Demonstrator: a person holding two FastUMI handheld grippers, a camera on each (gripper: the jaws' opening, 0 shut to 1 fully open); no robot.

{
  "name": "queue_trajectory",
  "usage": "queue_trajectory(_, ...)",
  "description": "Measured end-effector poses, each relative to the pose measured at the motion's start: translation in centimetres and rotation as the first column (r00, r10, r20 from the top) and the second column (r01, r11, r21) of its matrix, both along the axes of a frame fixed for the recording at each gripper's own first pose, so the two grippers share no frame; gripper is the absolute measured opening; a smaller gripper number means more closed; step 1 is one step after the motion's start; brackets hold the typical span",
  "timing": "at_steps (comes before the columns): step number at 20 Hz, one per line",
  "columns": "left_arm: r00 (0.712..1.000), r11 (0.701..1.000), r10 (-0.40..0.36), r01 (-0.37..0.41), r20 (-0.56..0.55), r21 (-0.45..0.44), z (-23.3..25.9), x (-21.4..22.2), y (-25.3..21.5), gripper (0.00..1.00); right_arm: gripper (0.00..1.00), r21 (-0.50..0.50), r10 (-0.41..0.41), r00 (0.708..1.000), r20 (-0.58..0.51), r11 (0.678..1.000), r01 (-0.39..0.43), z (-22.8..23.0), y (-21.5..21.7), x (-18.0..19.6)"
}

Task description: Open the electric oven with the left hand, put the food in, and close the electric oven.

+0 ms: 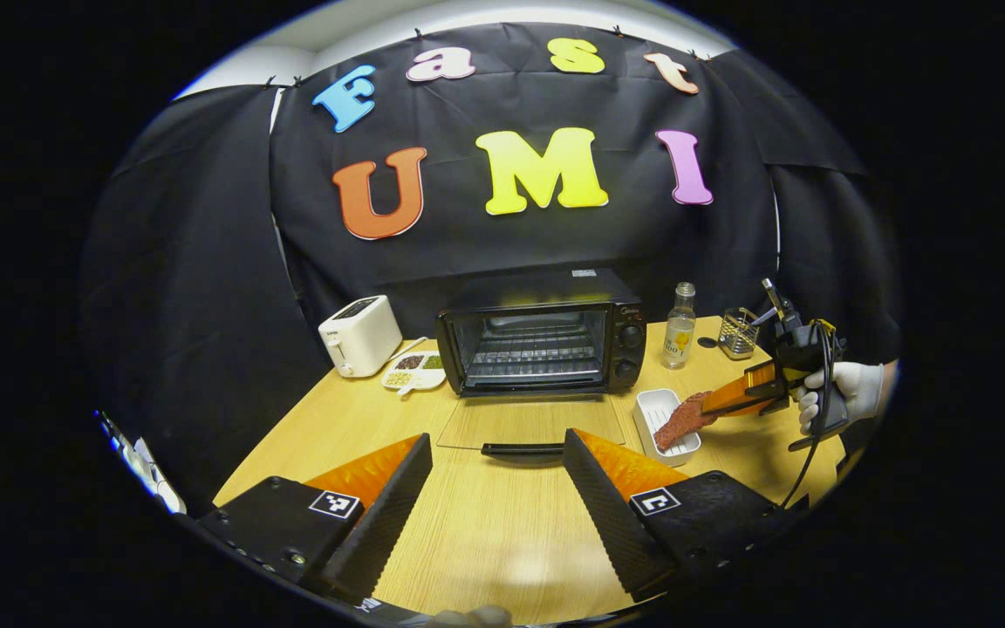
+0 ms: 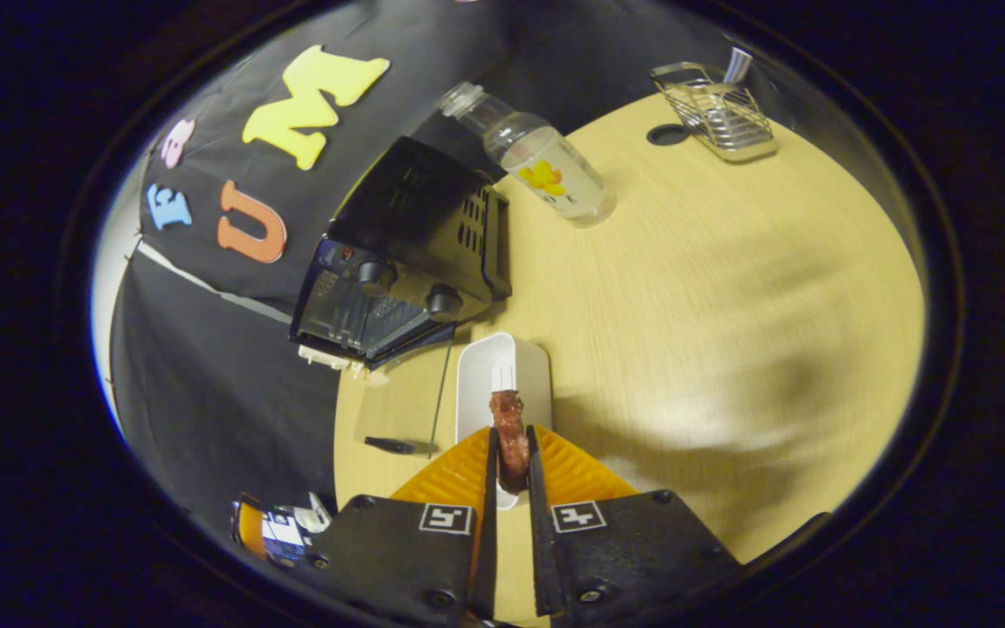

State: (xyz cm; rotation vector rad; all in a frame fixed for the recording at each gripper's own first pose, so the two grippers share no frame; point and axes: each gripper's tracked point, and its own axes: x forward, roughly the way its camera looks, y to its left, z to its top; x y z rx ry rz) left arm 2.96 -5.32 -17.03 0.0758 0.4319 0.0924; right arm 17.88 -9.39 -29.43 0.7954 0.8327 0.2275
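My right tongs (image 2: 510,453) pinch the meat (image 2: 509,432) just above the tray (image 2: 478,366), oven (image 1: 542,336) open ahead-left of them, its door (image 1: 529,423) flat on the desk (image 1: 485,523) before my left tongs (image 1: 494,453), spread wide and empty.

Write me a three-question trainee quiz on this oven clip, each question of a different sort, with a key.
1. True or false: the oven door is already down flat on the table.
2. What does the right gripper hold? A) the bottle B) a piece of meat C) the wire basket
3. Fill in: the meat hangs above the white ____ beside the oven.

Key
1. True; the oven racks show inside.
2. B; both fingers press on the meat.
3. Tray. The left gripper is open, in front of the door's handle, holding nothing.
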Motion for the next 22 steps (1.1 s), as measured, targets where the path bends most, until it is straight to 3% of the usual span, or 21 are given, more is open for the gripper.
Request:
queue_trajectory(6, 0.999, 0.998, 0.051, -0.052, -0.012, -0.031, 0.2, -1.8, 0.7, 0.97, 0.14, 0.000, 0.021, 0.999, 0.046, 1.000, -0.022, 1.6, 0.2, -0.9)
queue_trajectory(8, 0.999, 0.999, 0.046, -0.046, -0.002, -0.013, 0.8, -2.5, 1.1, 0.97, 0.10, -0.006, 0.015, 0.997, 0.071, 1.000, -0.015, 2.6, 0.4, -1.4)
queue_trajectory(12, 1.000, 1.000, 0.016, -0.016, 0.005, -0.013, 1.1, -4.0, 1.7, 0.97, 0.13, 0.033, -0.015, 0.991, 0.132, 0.999, 0.011, 5.5, 1.8, -2.9)
queue_trajectory(16, 0.999, 0.999, -0.035, 0.035, 0.011, -0.023, 1.3, -6.9, 3.0, 0.97, 0.13, 0.070, -0.103, 0.977, 0.188, 0.993, 0.092, 7.8, 4.1, -5.0)
queue_trajectory(19, 0.997, 0.997, -0.064, 0.066, 0.037, -0.047, 2.2, -10.0, 4.9, 0.97, 0.13, 0.044, -0.150, 0.959, 0.241, 0.989, 0.144, 9.0, 7.2, -6.4)
queue_trajectory(22, 0.995, 0.995, -0.075, 0.079, 0.062, -0.069, 3.4, -13.2, 7.2, 0.97, 0.13, 0.097, -0.260, 0.924, 0.280, 0.965, 0.242, 10.6, 10.8, -7.0)
